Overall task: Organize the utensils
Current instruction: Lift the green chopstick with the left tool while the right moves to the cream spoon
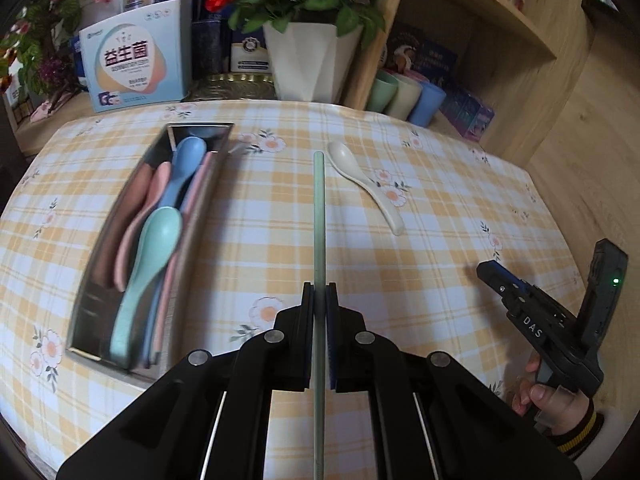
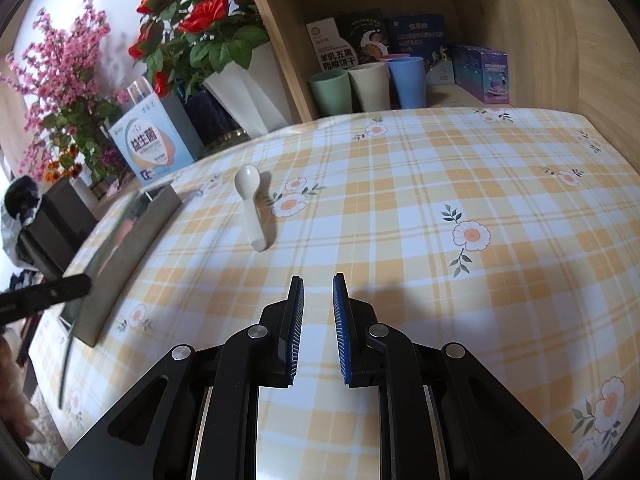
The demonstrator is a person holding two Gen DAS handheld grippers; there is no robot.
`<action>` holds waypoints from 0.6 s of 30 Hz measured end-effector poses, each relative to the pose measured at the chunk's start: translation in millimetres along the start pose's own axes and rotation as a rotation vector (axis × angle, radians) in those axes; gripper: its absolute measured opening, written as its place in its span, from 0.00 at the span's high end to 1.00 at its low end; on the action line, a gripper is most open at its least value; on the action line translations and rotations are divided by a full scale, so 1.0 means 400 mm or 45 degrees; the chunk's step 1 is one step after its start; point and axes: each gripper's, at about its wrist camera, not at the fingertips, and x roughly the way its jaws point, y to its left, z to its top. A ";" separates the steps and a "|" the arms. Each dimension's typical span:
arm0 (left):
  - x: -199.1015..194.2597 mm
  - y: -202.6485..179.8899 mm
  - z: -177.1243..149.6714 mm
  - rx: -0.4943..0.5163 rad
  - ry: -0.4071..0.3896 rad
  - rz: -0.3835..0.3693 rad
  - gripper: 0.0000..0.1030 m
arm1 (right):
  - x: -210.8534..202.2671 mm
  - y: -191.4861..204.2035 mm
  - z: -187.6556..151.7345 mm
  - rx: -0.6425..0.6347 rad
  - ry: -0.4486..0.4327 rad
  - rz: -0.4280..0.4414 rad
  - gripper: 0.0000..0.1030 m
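My left gripper [image 1: 319, 285] is shut on a pale green chopstick [image 1: 319, 216] that points straight ahead above the table. A metal tray [image 1: 100, 280] at the left holds a teal spoon [image 1: 150, 264], a blue spoon [image 1: 186, 164], a pink spoon [image 1: 150, 196] and pink sticks. A white spoon [image 1: 362, 180] lies on the cloth right of the chopstick; it also shows in the right wrist view [image 2: 250, 204]. My right gripper [image 2: 318, 280] is open and empty above the cloth, near the white spoon's handle end. It shows at the right of the left wrist view [image 1: 490, 272].
A checked yellow tablecloth [image 2: 440, 240] covers the table. A white flower pot [image 1: 312, 60], a blue box [image 1: 136, 56] and a gold plate [image 1: 232, 86] stand behind it. A wooden shelf holds cups [image 2: 368, 86] and boxes [image 2: 484, 72] at the back right.
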 end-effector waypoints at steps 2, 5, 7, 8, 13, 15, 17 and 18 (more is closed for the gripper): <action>-0.009 0.023 -0.004 -0.014 -0.003 0.000 0.95 | 0.003 0.008 0.001 -0.025 0.013 0.000 0.84; -0.023 0.059 -0.007 -0.051 -0.007 -0.007 0.95 | 0.014 0.022 0.002 -0.058 0.062 0.005 0.84; -0.031 0.082 -0.007 -0.079 -0.018 -0.021 0.95 | 0.019 0.030 0.005 -0.078 0.085 0.005 0.83; -0.035 0.090 -0.006 -0.087 -0.024 -0.026 0.95 | 0.022 0.033 0.007 -0.086 0.097 0.000 0.83; -0.041 0.128 -0.016 -0.133 -0.025 -0.067 0.95 | 0.047 0.072 0.028 -0.171 0.172 -0.020 0.83; -0.042 0.140 -0.022 -0.138 -0.023 -0.080 0.95 | 0.058 0.095 0.049 -0.204 0.177 -0.019 0.83; -0.045 0.155 -0.023 -0.147 -0.023 -0.094 0.95 | 0.074 0.115 0.074 -0.215 0.178 -0.015 0.83; -0.046 0.161 -0.023 -0.150 -0.025 -0.097 0.95 | 0.087 0.128 0.091 -0.218 0.178 -0.013 0.83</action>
